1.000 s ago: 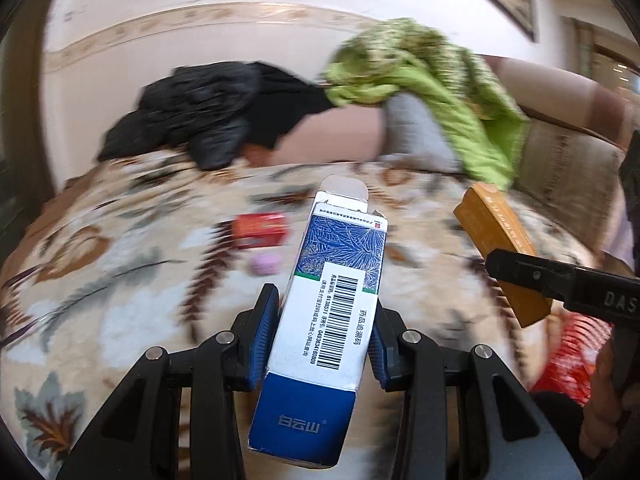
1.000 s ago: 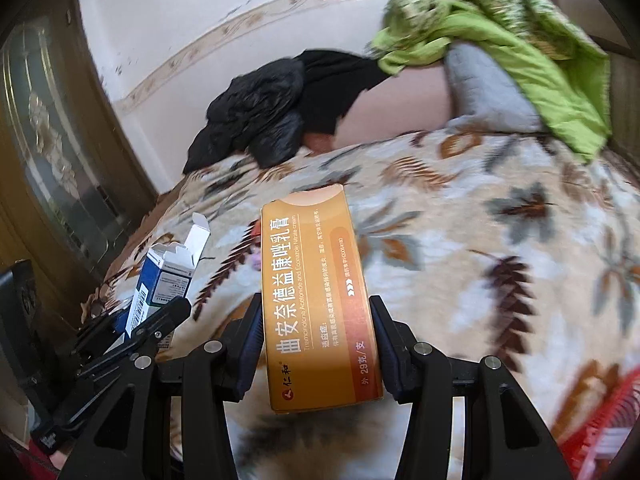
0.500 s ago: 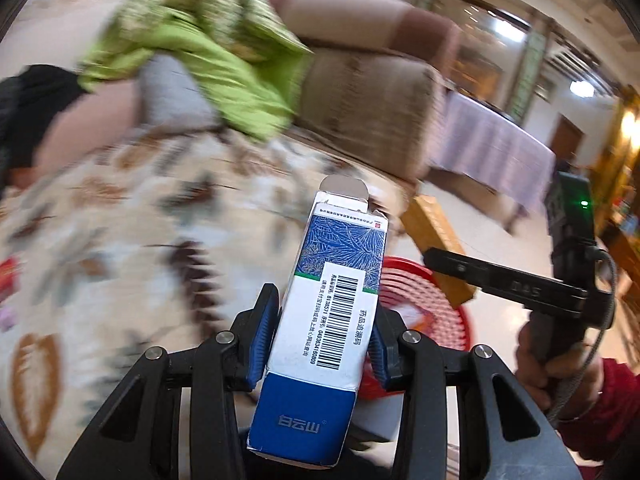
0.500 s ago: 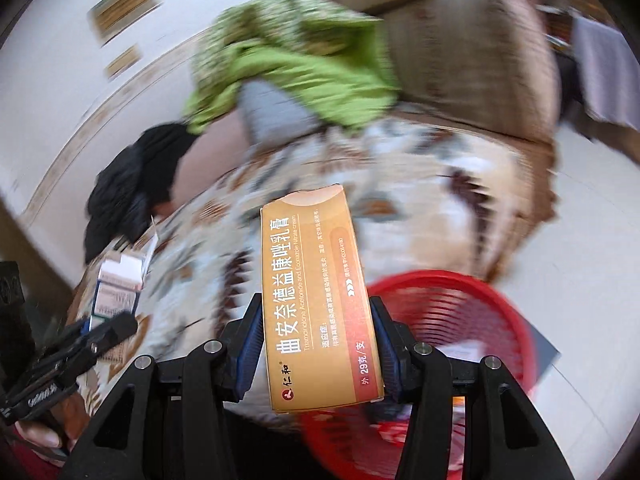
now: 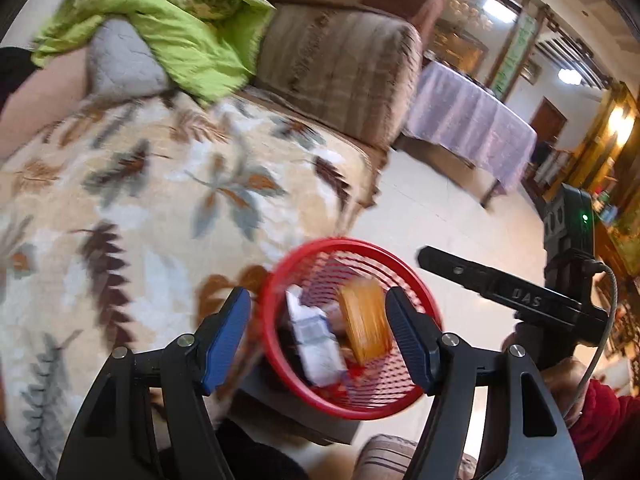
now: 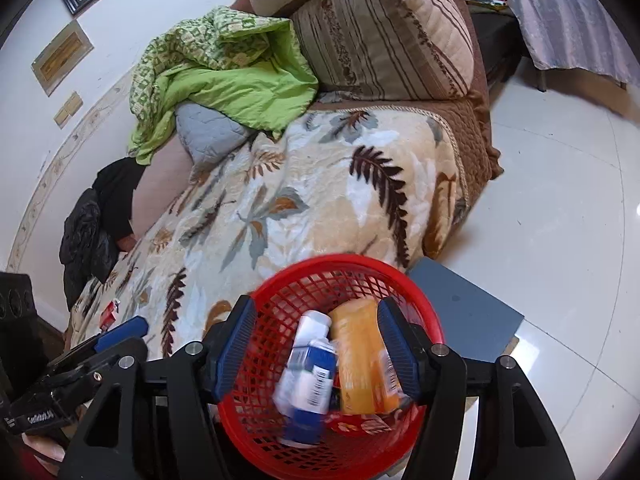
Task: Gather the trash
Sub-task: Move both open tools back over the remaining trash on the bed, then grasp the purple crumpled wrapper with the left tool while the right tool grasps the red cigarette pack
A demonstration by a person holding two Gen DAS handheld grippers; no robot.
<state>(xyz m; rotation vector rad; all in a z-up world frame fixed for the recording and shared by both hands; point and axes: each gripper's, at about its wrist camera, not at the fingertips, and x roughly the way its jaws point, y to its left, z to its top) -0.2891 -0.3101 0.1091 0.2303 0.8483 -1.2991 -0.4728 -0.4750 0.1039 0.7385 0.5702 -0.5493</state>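
Observation:
A red mesh basket [image 5: 308, 396] [image 6: 276, 292] stands on a grey stool beside the sofa. A blue and white box [image 5: 316, 344] [image 6: 308, 380] and an orange box [image 5: 366, 322] [image 6: 360, 360] lie blurred inside it. My left gripper [image 5: 320, 338] is open and empty above the basket. My right gripper [image 6: 316, 354] is open and empty above the basket too. A small red packet [image 6: 109, 313] lies on the floral blanket at the far left.
The floral blanket [image 6: 300, 200] covers the sofa seat. A green quilt [image 6: 224, 76], a grey pillow [image 6: 208, 132] and black clothes [image 6: 96, 216] lie at the back. The grey stool [image 6: 464, 312] stands on white tile floor [image 6: 560, 220]. A covered table [image 5: 472, 124] stands beyond.
Both grippers swung from the sofa to above the red basket and opened. The blue and white box and the orange box left the jaws and now lie in the basket.

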